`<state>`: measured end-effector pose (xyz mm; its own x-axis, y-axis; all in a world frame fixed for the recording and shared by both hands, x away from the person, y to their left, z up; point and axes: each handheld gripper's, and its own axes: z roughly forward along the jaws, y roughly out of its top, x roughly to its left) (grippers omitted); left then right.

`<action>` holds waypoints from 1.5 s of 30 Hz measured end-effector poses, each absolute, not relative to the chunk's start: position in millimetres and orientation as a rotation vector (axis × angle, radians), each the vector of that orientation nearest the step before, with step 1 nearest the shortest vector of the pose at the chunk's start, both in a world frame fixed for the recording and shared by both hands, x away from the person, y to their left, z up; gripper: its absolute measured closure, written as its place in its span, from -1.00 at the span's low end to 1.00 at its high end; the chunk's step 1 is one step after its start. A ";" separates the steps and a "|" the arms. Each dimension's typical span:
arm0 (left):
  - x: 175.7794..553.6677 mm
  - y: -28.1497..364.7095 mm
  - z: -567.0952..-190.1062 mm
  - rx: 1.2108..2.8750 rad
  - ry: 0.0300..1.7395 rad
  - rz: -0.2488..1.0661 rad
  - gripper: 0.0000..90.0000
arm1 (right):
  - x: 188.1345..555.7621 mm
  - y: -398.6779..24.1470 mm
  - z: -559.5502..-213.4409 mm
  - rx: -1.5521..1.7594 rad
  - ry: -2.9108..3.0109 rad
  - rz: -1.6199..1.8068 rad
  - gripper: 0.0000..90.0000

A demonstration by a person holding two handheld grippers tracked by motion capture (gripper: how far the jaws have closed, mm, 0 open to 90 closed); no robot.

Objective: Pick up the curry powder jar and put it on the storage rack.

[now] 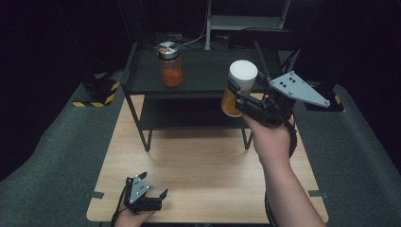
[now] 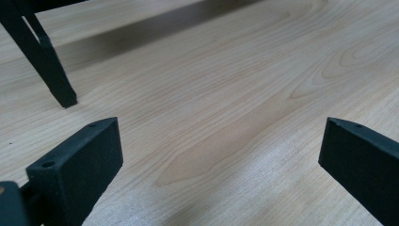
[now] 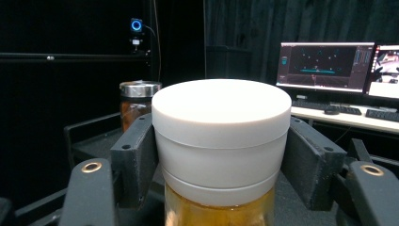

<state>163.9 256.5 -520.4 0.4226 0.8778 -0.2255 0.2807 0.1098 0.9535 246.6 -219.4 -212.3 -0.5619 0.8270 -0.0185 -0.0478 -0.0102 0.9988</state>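
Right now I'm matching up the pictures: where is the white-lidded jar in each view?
High view: white-lidded jar right of centre, clamped in the right tool in front of the black shelf.
Left gripper view: not in it.
Right gripper view: centre foreground, between the jaws.
Shared landmark: the steel-lidded jar, behind on the left.

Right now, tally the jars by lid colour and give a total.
White-lidded jar, held in the right tool: 1
Silver-lidded jar, on the black shelf: 1
Total: 2
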 end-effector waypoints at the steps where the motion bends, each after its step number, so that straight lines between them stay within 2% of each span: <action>1: 164.4 257.0 -519.5 1.452 1.098 0.605 -0.99 | 248.3 -218.8 -211.6 0.829 1.593 1.650 -0.26; 20: 166.4 261.1 -520.9 1.427 1.093 0.575 -0.99 | 284.9 -195.5 -194.4 0.846 1.515 1.651 -0.26; 45: 163.8 263.0 -522.3 1.437 1.069 0.584 -0.99 | 334.1 -182.1 -200.8 0.901 1.506 1.616 -0.26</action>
